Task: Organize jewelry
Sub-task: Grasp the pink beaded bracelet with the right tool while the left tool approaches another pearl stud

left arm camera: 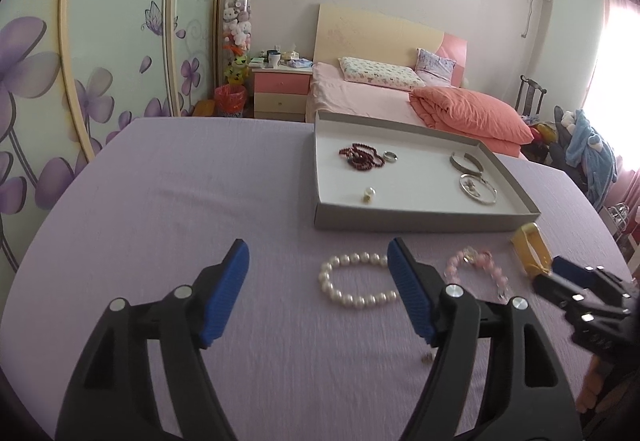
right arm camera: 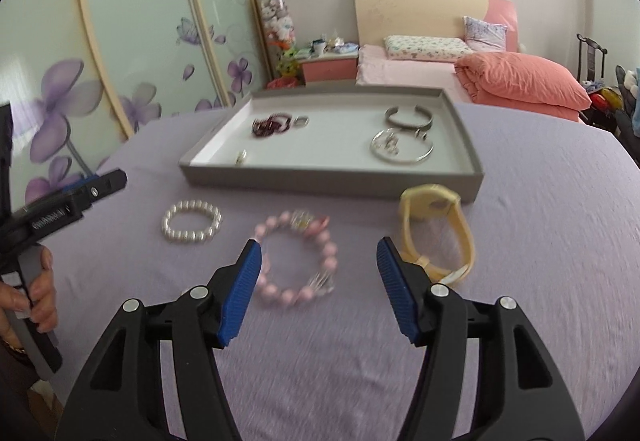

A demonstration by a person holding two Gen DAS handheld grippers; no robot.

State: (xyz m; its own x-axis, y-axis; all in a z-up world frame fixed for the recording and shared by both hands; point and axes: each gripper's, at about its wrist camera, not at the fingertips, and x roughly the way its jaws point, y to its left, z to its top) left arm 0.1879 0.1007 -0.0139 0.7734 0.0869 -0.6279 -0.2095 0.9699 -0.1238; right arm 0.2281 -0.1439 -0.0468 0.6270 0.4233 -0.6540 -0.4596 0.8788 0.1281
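Lavender cloth (left arm camera: 200, 201) is covering the table where I'm working w/ both tongs over loose jewelry. My left gripper (left arm camera: 318, 261) is hanging released, blue pads wide apart, nothing between them; its right pad is overlapping the white pearl bracelet (left arm camera: 352, 281) lying flat on the cloth. My right gripper (right arm camera: 318, 259) is also spread wide & empty, hovering low over the pink bead bracelet (right arm camera: 298, 261), which is sitting in the gap between the pads, blurred. Just right of it, the yellow watch (right arm camera: 436, 229) is resting on the cloth close to the front wall of the grey tray (right arm camera: 328, 177). Inside the tray: dark red bead string (right arm camera: 270, 125) & a small ring (right arm camera: 302, 121) toward the far left, another small ring (right arm camera: 241, 157) near the front left, silver cuff (right arm camera: 408, 117) far right, thin silver bangle (right arm camera: 402, 147) just in front of it. Pink bed (left arm camera: 400, 97) is showing in the bkgd.
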